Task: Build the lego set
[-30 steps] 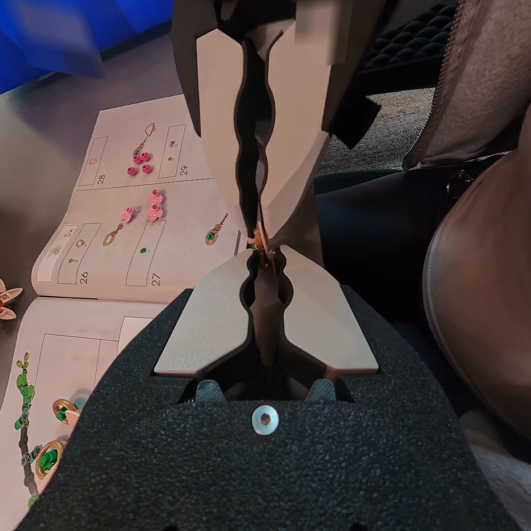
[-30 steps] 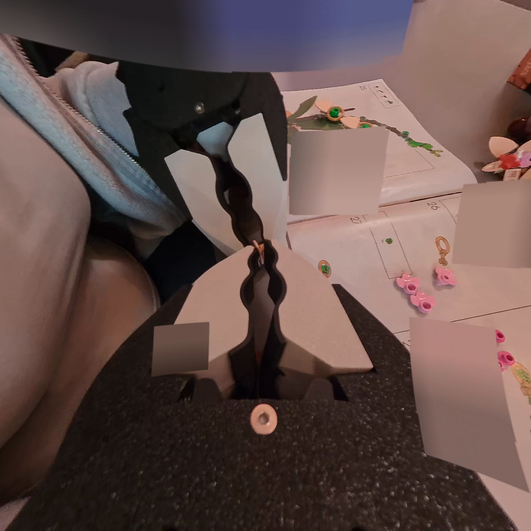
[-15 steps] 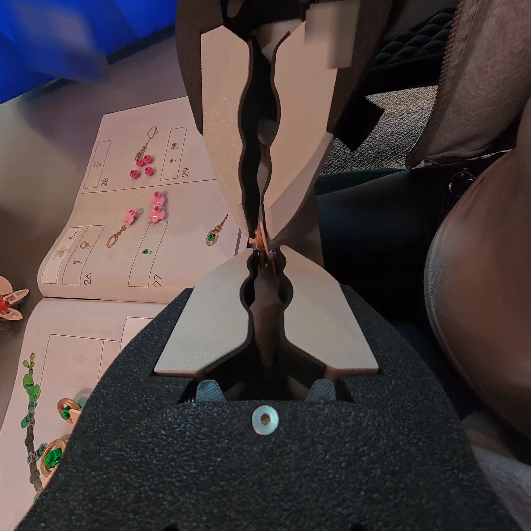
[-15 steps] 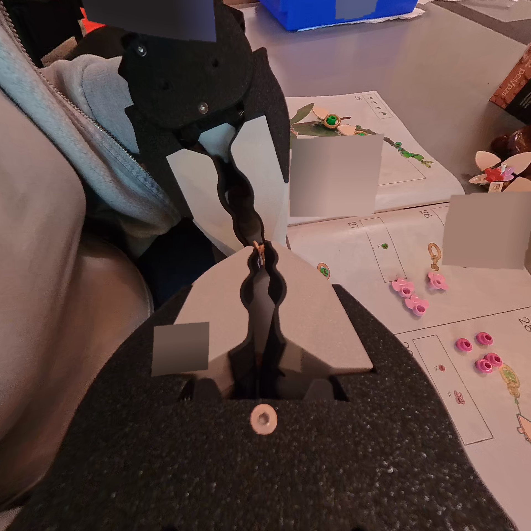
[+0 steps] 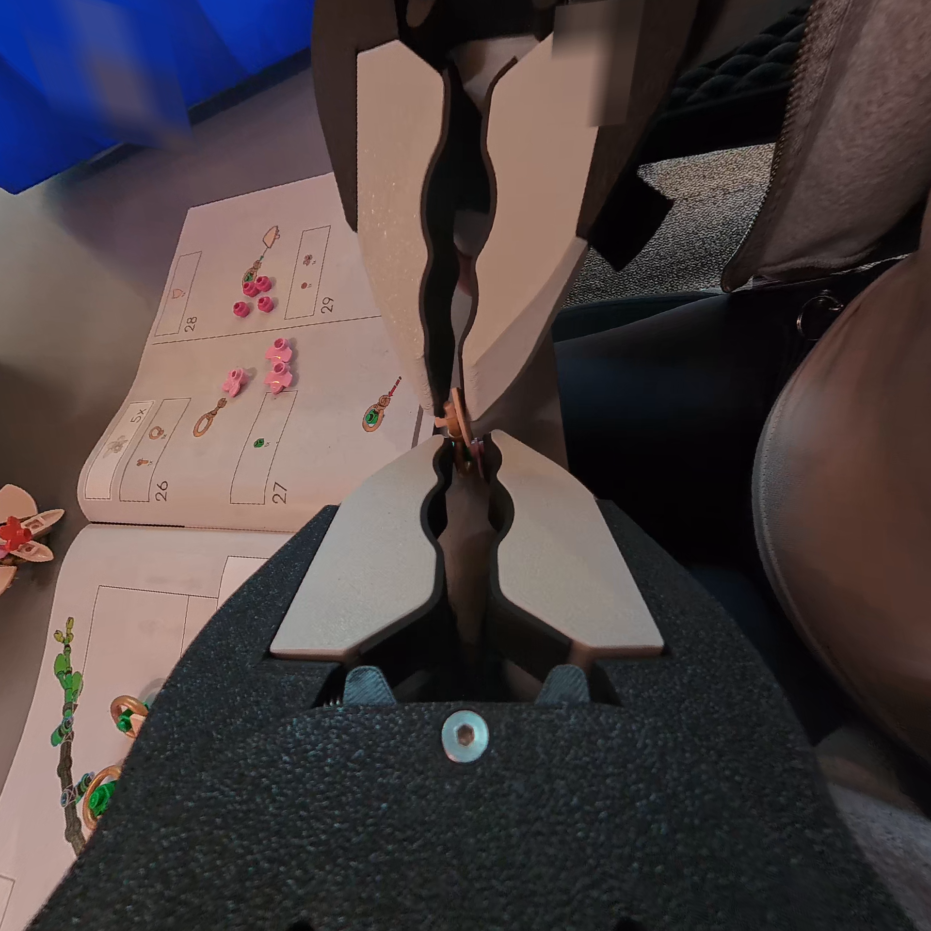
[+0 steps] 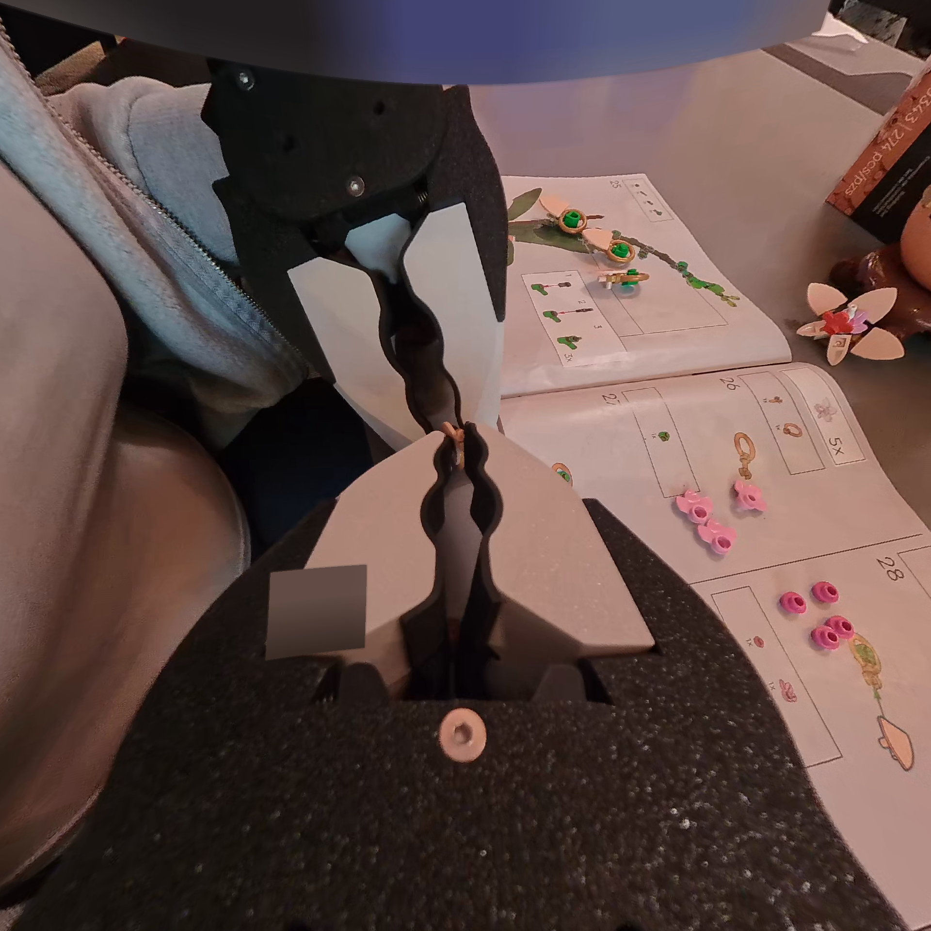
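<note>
My left gripper (image 5: 466, 453) is shut on a small gold ring piece (image 5: 464, 461) with a green stud and a pink part on it. My right gripper (image 5: 453, 403) comes in from above, tip to tip with the left one. It is shut on a thin tan petal-like piece (image 5: 456, 418) that touches the ring piece. In the right wrist view my right gripper (image 6: 456, 446) pinches the tan piece (image 6: 452, 434), and the left gripper (image 6: 446, 420) meets it from above. Both are held over a person's lap, beside the table.
An open instruction booklet (image 5: 322, 383) lies on the grey table. On it lie pink flower pieces (image 6: 705, 519), dark pink studs (image 6: 826, 614) and gold rings with green studs (image 6: 594, 237). A small flower build (image 6: 851, 322) and a brown box (image 6: 891, 151) stand beyond it. My two grippers' fingertips are within a few centimetres of each other.
Both grippers stay tip to tip with their pieces still pinched. The pair has shifted slightly, so the booklet sits a little differently in both views.
</note>
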